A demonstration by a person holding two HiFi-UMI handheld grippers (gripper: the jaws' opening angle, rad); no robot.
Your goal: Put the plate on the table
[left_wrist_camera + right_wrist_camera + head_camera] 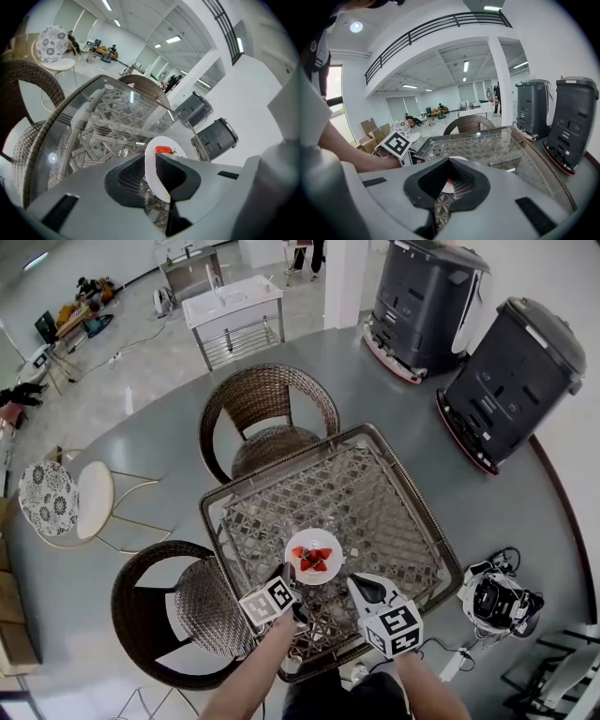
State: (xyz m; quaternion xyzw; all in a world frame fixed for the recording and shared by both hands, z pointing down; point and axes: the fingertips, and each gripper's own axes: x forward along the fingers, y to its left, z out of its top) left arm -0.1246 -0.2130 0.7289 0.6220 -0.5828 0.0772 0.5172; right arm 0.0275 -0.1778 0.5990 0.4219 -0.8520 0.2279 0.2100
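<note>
A small white plate [314, 559] with red strawberry pieces [313, 558] is at the near side of the glass-topped wicker table [375, 493]. I cannot tell whether it rests on the glass. My left gripper [289, 577] is shut on the plate's near-left rim. In the left gripper view the plate [169, 143] stands edge-on between the jaws of that gripper [151, 164]. My right gripper [361, 587] is just right of the plate, shut and holding nothing. In the right gripper view, part of the plate [457, 159] shows just beyond that gripper [437, 208].
Two brown wicker chairs [272, 413] [169, 606] stand at the table's far and left sides. A white patterned chair [66, 498] is further left. Two dark grey machines [422, 301] [520, 371] stand at the back right. A device with cables [497, 601] lies on the floor.
</note>
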